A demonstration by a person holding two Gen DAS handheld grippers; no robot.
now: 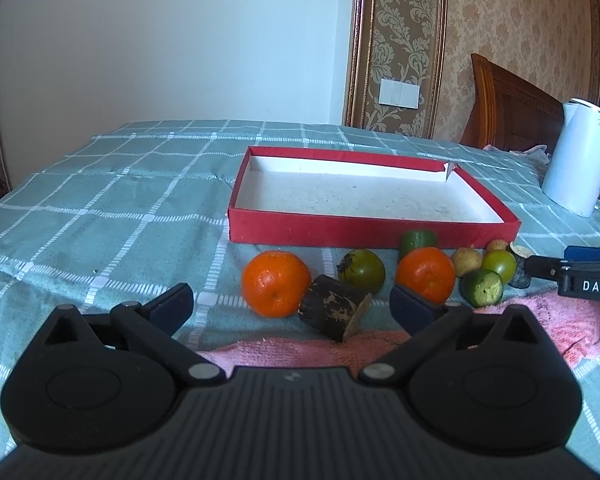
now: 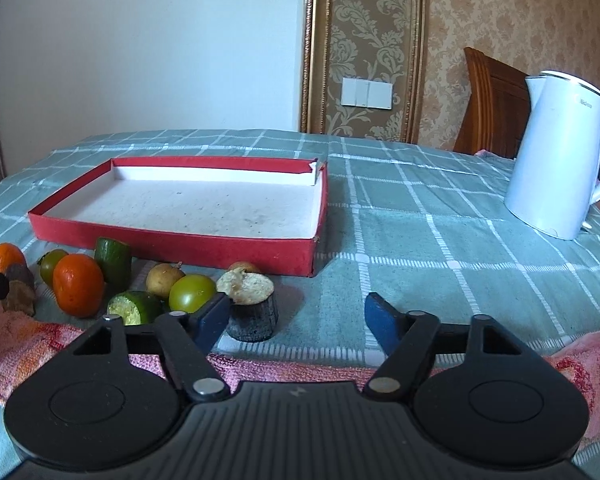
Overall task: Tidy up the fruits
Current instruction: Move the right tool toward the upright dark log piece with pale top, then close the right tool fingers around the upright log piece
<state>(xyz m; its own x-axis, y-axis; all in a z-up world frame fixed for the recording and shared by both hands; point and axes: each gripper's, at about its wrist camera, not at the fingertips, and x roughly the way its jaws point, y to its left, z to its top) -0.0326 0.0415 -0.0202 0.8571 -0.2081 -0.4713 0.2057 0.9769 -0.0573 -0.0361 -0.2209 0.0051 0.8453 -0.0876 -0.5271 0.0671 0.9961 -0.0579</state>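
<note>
Kettle (image 1: 580, 156) cut by right edge; small brown fruit (image 2: 244, 267) half behind dark stump (image 2: 252, 312).

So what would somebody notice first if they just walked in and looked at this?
Probably the two bright oranges in the row of fruit pieces on the checked green cloth. Right behind them lies a big red tray, white inside with nothing in it. Off to the right stands a tall white kettle.
</note>
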